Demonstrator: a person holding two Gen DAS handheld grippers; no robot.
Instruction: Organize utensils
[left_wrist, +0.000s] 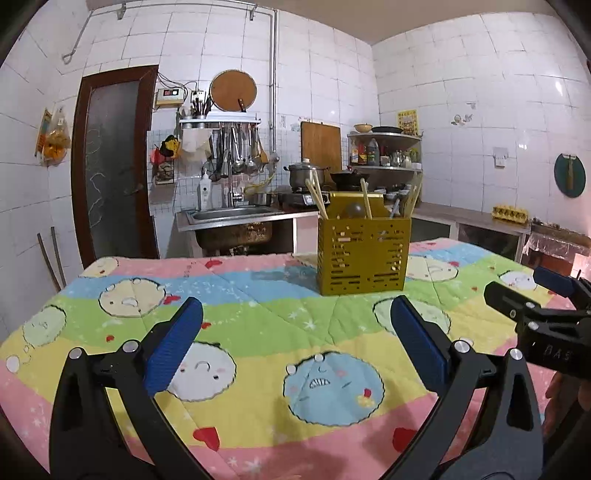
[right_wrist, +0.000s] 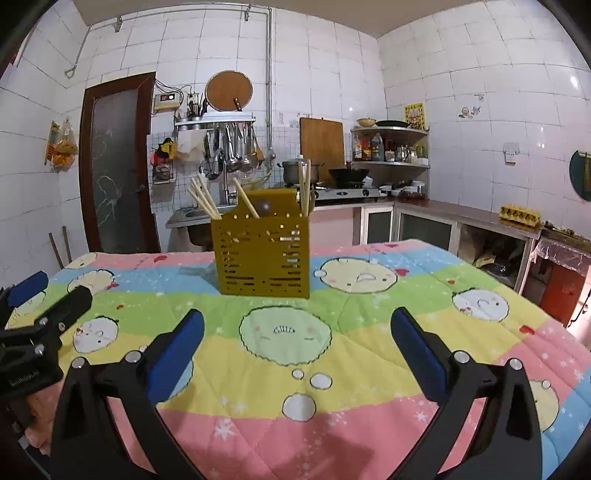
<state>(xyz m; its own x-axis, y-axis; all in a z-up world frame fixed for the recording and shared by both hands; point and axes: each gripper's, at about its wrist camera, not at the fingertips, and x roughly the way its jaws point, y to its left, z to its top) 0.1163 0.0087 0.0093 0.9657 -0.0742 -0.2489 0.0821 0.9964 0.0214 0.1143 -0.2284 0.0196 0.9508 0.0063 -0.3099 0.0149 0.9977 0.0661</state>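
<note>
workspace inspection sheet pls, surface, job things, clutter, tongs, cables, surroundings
surface: table under a pastel cartoon quilt, bare near the tongs.
job's things: yellow perforated utensil holder upright on the quilt; chopsticks leaning out of it, plus a dark rounded utensil.
clutter: nothing seen on the quilt.
tongs: left tongs open, nothing between them; right tongs open, nothing between them; both short of the holder.
cables: wall wires near the door only.
surroundings: tiled kitchen, sink, stove with pots, hanging ladles, corner shelf.
</note>
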